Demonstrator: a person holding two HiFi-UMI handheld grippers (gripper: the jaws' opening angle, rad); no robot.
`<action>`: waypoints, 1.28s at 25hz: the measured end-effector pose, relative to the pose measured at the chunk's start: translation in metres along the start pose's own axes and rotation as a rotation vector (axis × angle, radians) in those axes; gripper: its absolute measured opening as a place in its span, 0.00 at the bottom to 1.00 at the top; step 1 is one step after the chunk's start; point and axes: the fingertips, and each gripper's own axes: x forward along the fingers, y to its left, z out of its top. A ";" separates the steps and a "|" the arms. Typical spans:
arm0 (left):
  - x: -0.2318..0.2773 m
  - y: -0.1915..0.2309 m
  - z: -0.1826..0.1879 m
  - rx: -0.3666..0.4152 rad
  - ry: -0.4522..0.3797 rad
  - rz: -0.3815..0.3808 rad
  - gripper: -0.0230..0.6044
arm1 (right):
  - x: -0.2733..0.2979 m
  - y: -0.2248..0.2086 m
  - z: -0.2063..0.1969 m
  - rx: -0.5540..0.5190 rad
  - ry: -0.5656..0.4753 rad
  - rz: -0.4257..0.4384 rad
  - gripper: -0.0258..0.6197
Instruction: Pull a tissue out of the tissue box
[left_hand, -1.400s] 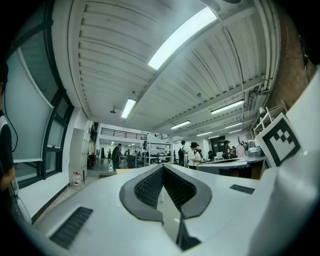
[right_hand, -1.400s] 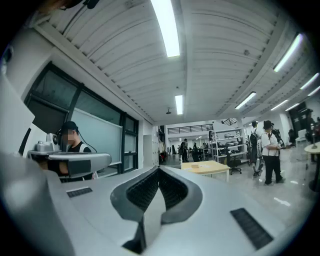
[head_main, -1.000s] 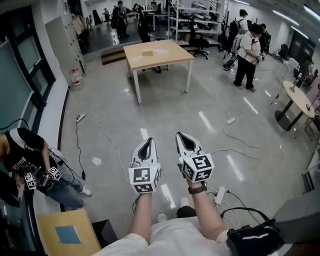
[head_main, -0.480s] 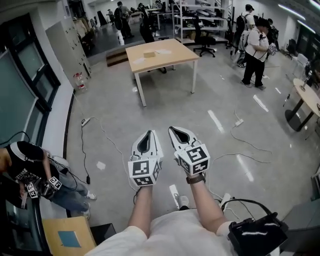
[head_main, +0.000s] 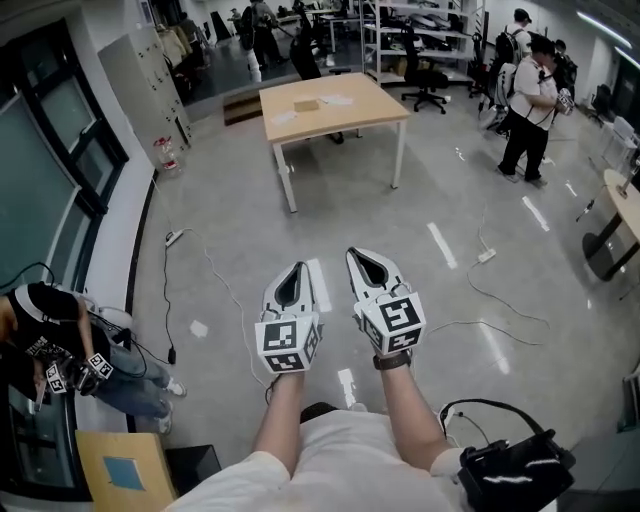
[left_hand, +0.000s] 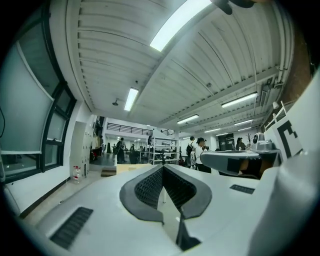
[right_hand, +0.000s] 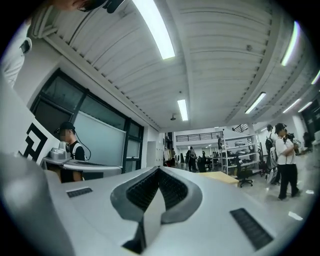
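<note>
I look steeply down on a glossy grey concrete floor (head_main: 420, 200) in a large workshop. My two forearms reach out from 6 o'clock, each holding a white plastic gripper with a marker cube. The left gripper (head_main: 296, 270) and the right gripper (head_main: 357, 258) sit side by side, just apart, pointing towards 12 o'clock. In the left gripper view, the left gripper (left_hand: 162, 168) has its ribbed black pads pressed together at the tips, with nothing between them. The right gripper view shows the right gripper (right_hand: 159, 169) closed in the same way, also empty. At 12 o'clock, well apart from both grippers, stands a light wooden table with white legs (head_main: 360, 112). On it lies a small flat tan box (head_main: 306, 104), too small for me to confirm as the tissue box, beside white paper sheets (head_main: 338, 99). A person in a black top (head_main: 45, 320) sits at 8 o'clock. A person in a white top (head_main: 530, 100) stands at 2 o'clock. A white power strip with its cable (head_main: 172, 237) lies at 10 o'clock.
</note>
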 end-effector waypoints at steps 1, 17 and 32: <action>0.004 0.001 0.000 0.003 0.003 0.003 0.04 | 0.005 -0.004 -0.005 0.009 0.010 0.009 0.04; 0.177 0.089 0.012 -0.032 -0.031 -0.024 0.04 | 0.170 -0.082 -0.037 0.067 0.038 0.033 0.04; 0.349 0.208 0.020 -0.123 -0.057 -0.123 0.04 | 0.372 -0.142 -0.046 0.124 0.031 -0.004 0.04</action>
